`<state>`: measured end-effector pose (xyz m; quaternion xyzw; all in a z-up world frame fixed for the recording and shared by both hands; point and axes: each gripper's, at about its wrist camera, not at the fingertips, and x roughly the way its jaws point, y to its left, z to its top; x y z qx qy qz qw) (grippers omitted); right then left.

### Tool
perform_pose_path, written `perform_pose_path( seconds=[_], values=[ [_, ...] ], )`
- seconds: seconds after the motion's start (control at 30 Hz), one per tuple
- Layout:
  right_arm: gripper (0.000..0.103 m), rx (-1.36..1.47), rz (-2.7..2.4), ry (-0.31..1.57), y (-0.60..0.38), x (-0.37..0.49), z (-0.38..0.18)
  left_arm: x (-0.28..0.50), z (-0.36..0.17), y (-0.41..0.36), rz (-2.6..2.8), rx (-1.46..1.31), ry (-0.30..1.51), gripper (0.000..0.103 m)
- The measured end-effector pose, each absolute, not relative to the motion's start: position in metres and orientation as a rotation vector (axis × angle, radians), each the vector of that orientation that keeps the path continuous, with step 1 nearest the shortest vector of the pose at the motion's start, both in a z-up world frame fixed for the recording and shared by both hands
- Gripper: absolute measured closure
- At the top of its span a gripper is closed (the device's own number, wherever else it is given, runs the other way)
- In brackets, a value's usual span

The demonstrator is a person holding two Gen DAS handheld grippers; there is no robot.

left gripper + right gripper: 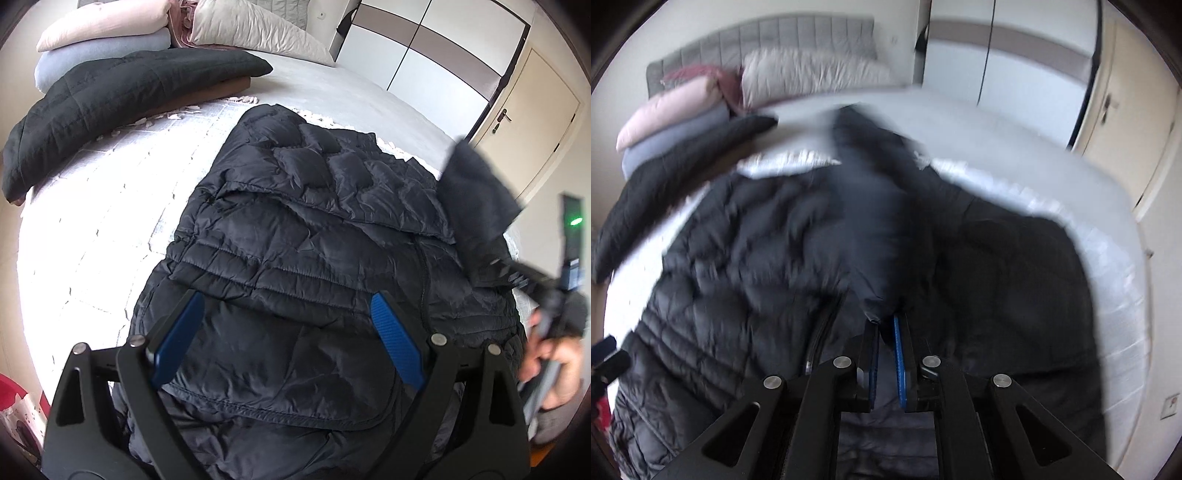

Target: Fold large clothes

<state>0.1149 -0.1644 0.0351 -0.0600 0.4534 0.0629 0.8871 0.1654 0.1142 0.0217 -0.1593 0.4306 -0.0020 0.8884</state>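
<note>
Pinching a raised fold of the black puffer jacket [757, 258], the right gripper [886, 332] is clenched; the left gripper [288, 332] hovers released above it on the bed [92, 221].

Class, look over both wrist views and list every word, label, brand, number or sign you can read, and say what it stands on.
None can be read.
The bag at the left wrist view's lower left edge bears dark markings, too small and cut off to read.
The dark device at that view's right edge shows only a green light, no text.
The black puffer jacket shows no visible label or brand.
</note>
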Motion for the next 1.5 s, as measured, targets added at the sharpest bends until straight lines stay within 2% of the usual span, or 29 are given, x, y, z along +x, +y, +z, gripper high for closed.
perform_pose_path(
  seconds=[0.07,0.13,0.2,0.4,0.53,0.63,0.77,0.83,0.87,0.9,0.93,0.97,1.0,1.13,1.27,1.33,1.47,1.5],
  values=[
    [0.084,-0.08,0.155,1.005,-0.166,0.118,0.015,0.166,0.021,0.114,-0.009,-0.335,0.898,0.011],
    [0.07,-0.007,0.207,1.092,-0.171,0.122,-0.002,0.166,0.02,0.114,-0.015,-0.341,0.904,0.011],
    [0.065,0.051,0.254,1.119,-0.177,0.117,-0.004,0.167,0.019,0.115,-0.023,-0.35,0.903,0.011],
    [0.045,0.175,0.313,1.004,-0.218,0.072,0.032,0.169,0.027,0.114,-0.108,-0.415,0.886,0.011],
    [0.043,0.183,0.292,0.954,-0.263,0.048,0.057,0.193,0.04,0.097,-0.279,-0.44,0.921,0.012],
    [0.042,0.141,0.232,0.92,-0.291,0.044,0.071,0.228,0.049,0.069,-0.314,-0.361,0.96,0.012],
    [0.041,0.182,0.186,0.886,-0.334,0.043,0.087,0.283,0.029,0.038,-0.342,-0.371,1.036,0.015],
    [0.041,0.209,0.171,0.877,-0.352,0.044,0.088,0.309,0.007,0.029,-0.336,-0.423,1.096,0.022],
    [0.041,0.219,0.164,0.877,-0.359,0.046,0.086,0.318,-0.001,0.026,-0.325,-0.441,1.118,0.031],
    [0.041,0.224,0.158,0.878,-0.363,0.047,0.082,0.326,-0.011,0.024,-0.312,-0.455,1.137,0.046],
    [0.041,0.229,0.146,0.88,-0.37,0.05,0.079,0.334,-0.019,0.022,-0.305,-0.462,1.151,0.057],
    [0.041,0.233,0.135,0.881,-0.375,0.052,0.076,0.337,-0.022,0.02,-0.307,-0.465,1.151,0.086],
    [0.041,0.236,0.125,0.881,-0.379,0.056,0.073,0.339,-0.021,0.018,-0.327,-0.468,1.135,0.096],
    [0.041,0.246,0.075,0.864,-0.39,0.074,0.062,0.321,0.018,0.016,-0.304,-0.346,0.905,0.097],
    [0.041,0.268,0.013,0.865,-0.387,0.107,0.048,0.336,0.009,0.014,-0.106,-0.132,0.953,0.077],
    [0.041,0.294,-0.008,0.878,-0.385,0.123,0.04,0.337,0.011,0.022,-0.088,-0.144,0.954,0.076],
    [0.041,0.279,-0.022,0.885,-0.374,0.149,0.03,0.316,0.04,0.035,-0.143,-0.213,0.77,0.061],
    [0.041,0.264,-0.028,0.885,-0.371,0.155,0.027,0.313,0.045,0.034,-0.167,-0.207,0.723,0.061]
  ],
)
